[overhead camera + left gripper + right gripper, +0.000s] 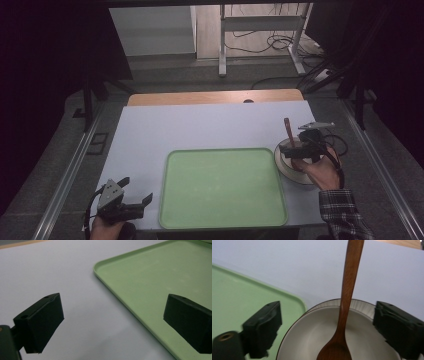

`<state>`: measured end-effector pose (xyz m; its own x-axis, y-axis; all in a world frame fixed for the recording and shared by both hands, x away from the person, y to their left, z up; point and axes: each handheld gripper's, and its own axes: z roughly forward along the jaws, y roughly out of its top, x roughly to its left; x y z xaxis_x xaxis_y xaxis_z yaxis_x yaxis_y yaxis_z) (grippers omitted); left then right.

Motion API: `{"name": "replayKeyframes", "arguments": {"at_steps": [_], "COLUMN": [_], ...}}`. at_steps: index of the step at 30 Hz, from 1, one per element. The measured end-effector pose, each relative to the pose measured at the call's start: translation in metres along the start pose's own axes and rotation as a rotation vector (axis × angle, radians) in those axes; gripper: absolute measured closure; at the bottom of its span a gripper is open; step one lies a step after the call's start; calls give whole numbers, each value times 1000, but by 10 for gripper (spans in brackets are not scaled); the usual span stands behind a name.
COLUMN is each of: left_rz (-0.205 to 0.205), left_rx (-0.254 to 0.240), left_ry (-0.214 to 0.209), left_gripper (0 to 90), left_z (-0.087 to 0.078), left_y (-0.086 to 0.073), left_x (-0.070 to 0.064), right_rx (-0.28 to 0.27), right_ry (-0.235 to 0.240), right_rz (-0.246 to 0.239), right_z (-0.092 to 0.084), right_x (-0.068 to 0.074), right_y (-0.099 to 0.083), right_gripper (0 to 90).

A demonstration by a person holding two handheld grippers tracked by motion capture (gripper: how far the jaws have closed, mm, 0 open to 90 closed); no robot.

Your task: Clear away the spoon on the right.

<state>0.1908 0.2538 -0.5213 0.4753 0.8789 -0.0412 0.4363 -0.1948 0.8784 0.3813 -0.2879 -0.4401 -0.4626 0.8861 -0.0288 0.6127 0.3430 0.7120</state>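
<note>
High view: pale grey tabletop (210,127), wooden strip along its far edge, dark floor with cables beyond. Flat green plastic tray (223,187) near centre. Left gripper (131,196) near-left, jaws open, empty.

Left gripper view: jaws straddle the tray's left rim (110,285).

Right gripper view: right gripper (325,326), jaws wide, flanks a brown wooden spoon (344,305) in a round white bowl (362,322), right of tray; no contact.
</note>
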Motion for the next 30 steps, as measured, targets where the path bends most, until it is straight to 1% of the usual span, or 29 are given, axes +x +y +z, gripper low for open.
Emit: {"name": "replayKeyframes", "arguments": {"at_steps": [1, 2, 3, 4, 6, 7, 8, 9, 10, 11, 12, 13, 14, 15, 16, 19, 20, 22, 25, 27, 30], "left_rz": [-1, -1, -1, -1, -1, -1, -1, -1, -1, 0, 0, 0, 0, 1, 1, 2, 1, 1, 1, 1, 2], "left_rx": [-1, -1, -1, -1, -1, -1, -1, -1, -1, -1, -1, -1, -1, -2, -2, -2, -1, -2, -2, -1, -1], "left_ry": [0, 0, 0, -1, -1, -1, -1, -1, -1, -1, -1, -1, -1, -1, -1, -2, -1, -1, -1, -1, 0], "left_gripper": [24, 24, 24, 24, 24, 24, 24, 24, 24, 24, 24, 24, 24, 24, 24, 24, 24, 24, 24, 24, 24], "left_z": [0, 0, 0, 0, 0, 0, 0, 0, 0, 0, 0, 0, 0, 0, 0, 0, 0, 0, 0, 0, 0], "left_y": [0, 0, 0, 0, 0, 0, 0, 0, 0, 0, 0, 0, 0, 0, 0, 0, 0, 0, 0, 0, 0], "left_x": [0, 0, 0, 0, 0, 0, 0, 0, 0, 0, 0, 0, 0, 0, 0, 0, 0, 0, 0, 0, 0], "right_rx": [9, 9, 15, 28, 31, 31, 39, 39, 42, 53, 58, 67, 67, 79, 79, 93, 92, 89, 89, 93, 86], "right_ry": [-19, -19, -32, -39, -53, -53, -58, -58, -63, -67, -73, -77, -77, -86, -86, -78, -67, -70, -52, -43, -29], "right_rz": [-8, -8, -9, -19, -10, -10, -4, -4, -1, 12, 14, 22, 22, 24, 24, 19, 24, 17, 23, 17, 10], "right_z": [3, 3, 4, 7, 10, 10, 14, 14, 15, 19, 21, 23, 23, 26, 26, 28, 28, 26, 23, 20, 12], "right_x": [-1, -1, -1, -3, -5, -5, -7, -7, -8, -9, -10, -11, -11, -13, -13, -13, -12, -11, -10, -9, -7], "right_y": [3, 3, 4, 7, 10, 10, 12, 12, 14, 16, 17, 18, 18, 19, 19, 19, 19, 20, 21, 22, 25], "right_gripper": [171, 171, 194, 253, 311, 311, 373, 373, 408, 464, 494, 519, 519, 578, 578, 727, 779, 785, 787, 787, 788]}}
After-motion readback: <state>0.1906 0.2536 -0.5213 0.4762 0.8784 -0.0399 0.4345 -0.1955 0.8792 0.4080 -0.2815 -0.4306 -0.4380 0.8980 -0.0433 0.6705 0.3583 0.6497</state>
